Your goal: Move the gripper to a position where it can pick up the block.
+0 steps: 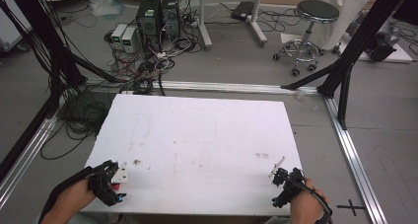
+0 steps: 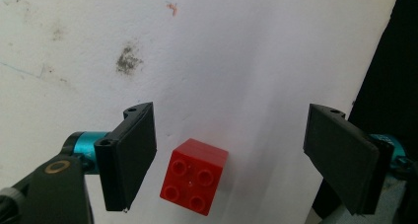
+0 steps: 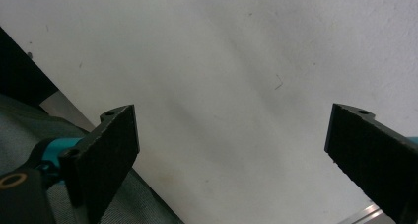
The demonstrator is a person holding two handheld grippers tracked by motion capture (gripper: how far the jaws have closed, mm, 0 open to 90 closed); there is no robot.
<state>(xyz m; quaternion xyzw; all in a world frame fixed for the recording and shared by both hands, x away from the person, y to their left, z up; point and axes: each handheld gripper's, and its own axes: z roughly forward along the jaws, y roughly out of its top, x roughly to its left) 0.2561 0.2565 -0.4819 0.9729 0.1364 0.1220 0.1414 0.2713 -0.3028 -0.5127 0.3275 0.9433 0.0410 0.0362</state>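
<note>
A small red brick (image 2: 194, 175) with four studs sits on the white table (image 1: 197, 135) at its seven o'clock corner, between the spread jaws of the left gripper (image 2: 229, 157), nearer one pad, touching neither. It looks light, rigid, slick plastic; I'd pinch its flat opposite sides. At five o'clock the right gripper (image 3: 231, 160) hangs with jaws wide apart, empty.

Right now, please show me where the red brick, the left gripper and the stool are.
red brick (image 2: 193, 176): left gripper view, studded top face.
left gripper (image 1: 117, 180): high view, between its fingertips.
stool (image 1: 318, 10): high view, black round seat.
</note>
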